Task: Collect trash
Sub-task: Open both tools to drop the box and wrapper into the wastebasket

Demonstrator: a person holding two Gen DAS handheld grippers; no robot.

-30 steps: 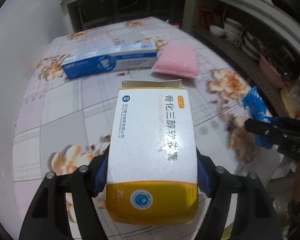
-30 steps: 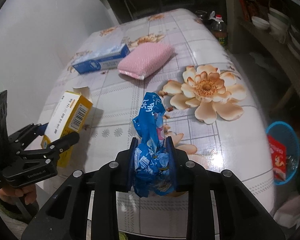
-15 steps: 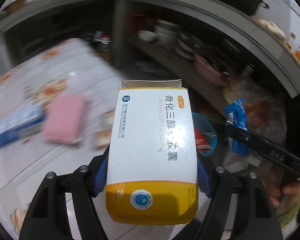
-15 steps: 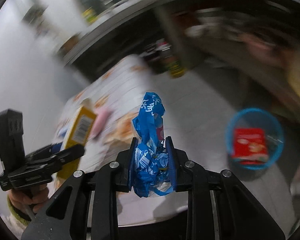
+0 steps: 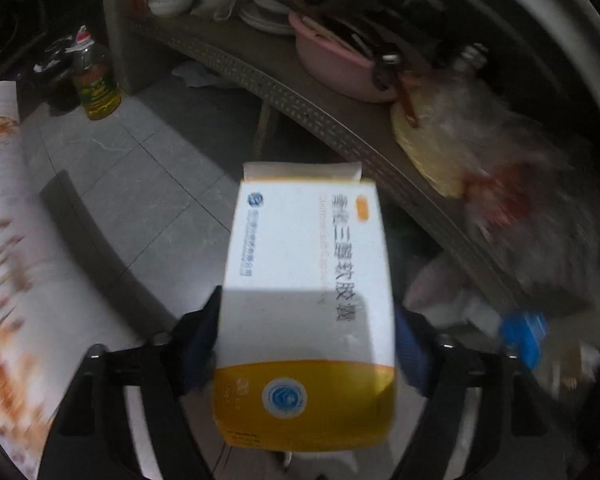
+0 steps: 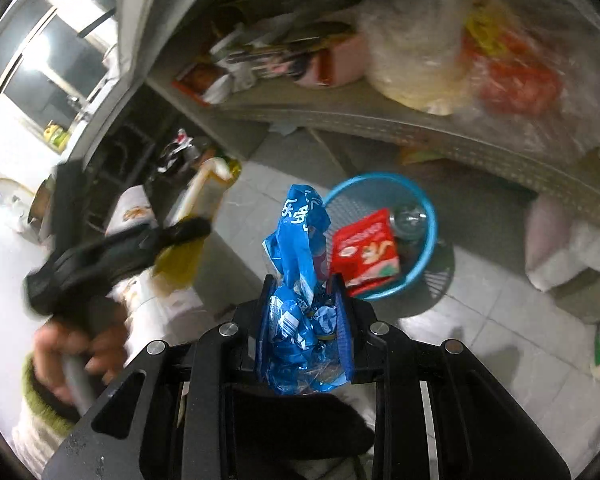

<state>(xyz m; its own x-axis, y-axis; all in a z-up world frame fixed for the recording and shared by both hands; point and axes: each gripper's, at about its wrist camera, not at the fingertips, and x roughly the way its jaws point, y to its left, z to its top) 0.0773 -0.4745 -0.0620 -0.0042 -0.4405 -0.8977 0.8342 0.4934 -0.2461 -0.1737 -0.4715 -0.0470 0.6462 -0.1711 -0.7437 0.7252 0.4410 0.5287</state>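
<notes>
Above the floor beside the surface, my right gripper (image 6: 305, 322) pinches the blue wrapper (image 6: 300, 248) short of the blue basket (image 6: 428, 216), my left gripper (image 5: 306, 344), jaws just widened, loosely brackets the medicine box (image 5: 308, 280); centre both over the basket before letting go.

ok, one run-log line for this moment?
left hand-held gripper: jaws just opening, medicine box between them | right hand-held gripper: shut on blue wrapper | blue basket: on floor, red packet inside

Oil bottle (image 5: 96, 84) on floor — pink basin (image 5: 332, 68) on shelf.
</notes>
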